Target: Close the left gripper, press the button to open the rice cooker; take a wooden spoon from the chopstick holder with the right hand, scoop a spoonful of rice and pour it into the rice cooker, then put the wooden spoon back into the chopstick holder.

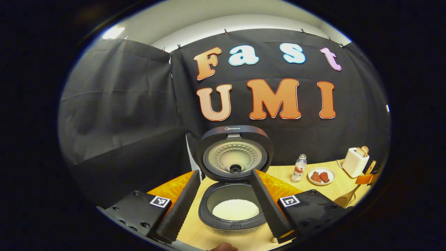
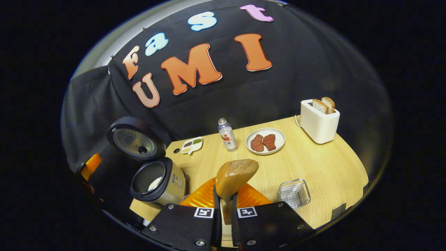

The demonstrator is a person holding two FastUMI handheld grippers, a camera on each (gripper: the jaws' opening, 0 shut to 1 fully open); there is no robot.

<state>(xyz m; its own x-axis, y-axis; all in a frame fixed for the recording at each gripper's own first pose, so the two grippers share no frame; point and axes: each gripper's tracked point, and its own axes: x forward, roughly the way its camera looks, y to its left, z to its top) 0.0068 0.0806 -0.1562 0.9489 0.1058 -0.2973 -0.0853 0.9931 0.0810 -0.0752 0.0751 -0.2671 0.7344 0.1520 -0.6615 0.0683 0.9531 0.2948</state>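
Right claw (image 2: 224,209) was clamped low on the wooden spoon (image 2: 236,176) handle, light, stiff, likely slick; left claw (image 1: 226,205) gaped empty over the rice cooker (image 1: 234,209).

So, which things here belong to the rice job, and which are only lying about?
Job: rice cooker with lid open, rice inside, wooden spoon held in right hand-held gripper, metal holder.
Lying about: toaster, plate of meat, bottle, small dish.
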